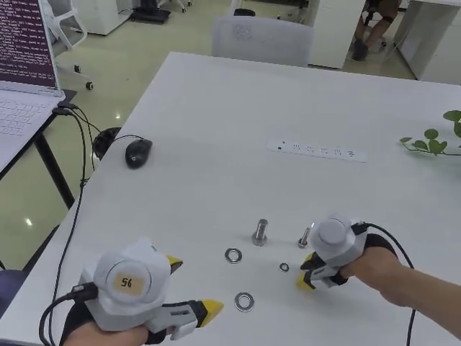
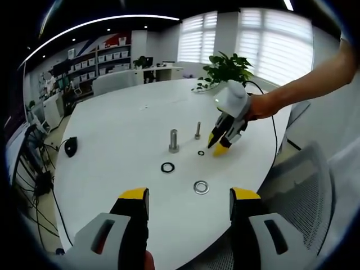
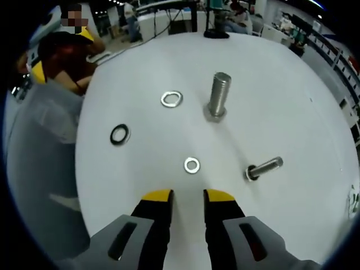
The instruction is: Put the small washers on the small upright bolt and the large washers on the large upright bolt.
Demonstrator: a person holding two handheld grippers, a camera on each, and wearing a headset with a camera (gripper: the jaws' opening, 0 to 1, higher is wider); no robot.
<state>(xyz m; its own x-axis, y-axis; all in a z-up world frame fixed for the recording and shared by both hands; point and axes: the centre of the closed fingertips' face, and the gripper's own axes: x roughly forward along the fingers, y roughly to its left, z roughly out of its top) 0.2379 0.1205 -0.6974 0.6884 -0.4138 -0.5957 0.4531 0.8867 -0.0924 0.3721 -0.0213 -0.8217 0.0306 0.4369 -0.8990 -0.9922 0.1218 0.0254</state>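
A large bolt [image 1: 260,232] [image 2: 174,140] [image 3: 217,95] stands upright on the white table [image 1: 216,108], with a small bolt [image 1: 305,236] [image 2: 198,130] [image 3: 263,167] to its right. Two large washers [image 1: 233,255] [image 1: 244,301] [image 2: 167,167] [image 2: 201,187] [image 3: 171,99] [image 3: 120,134] lie flat in front of the large bolt. A small washer [image 1: 284,267] [image 2: 201,152] [image 3: 192,165] lies just ahead of my right gripper [image 1: 306,271] [image 2: 219,144] [image 3: 188,197], which is open by a narrow gap and holds nothing. My left gripper [image 1: 193,285] [image 2: 189,197] is wide open and empty, low near the front edge, left of the nearer large washer.
A black mouse [image 1: 138,152] and its cable lie near the table's left edge. A white power strip [image 1: 317,151] lies across the far middle, and a plant [image 1: 436,140] sits at the right. A laptop [image 1: 21,65] stands on a side desk, and a grey chair [image 1: 263,40] beyond the table.
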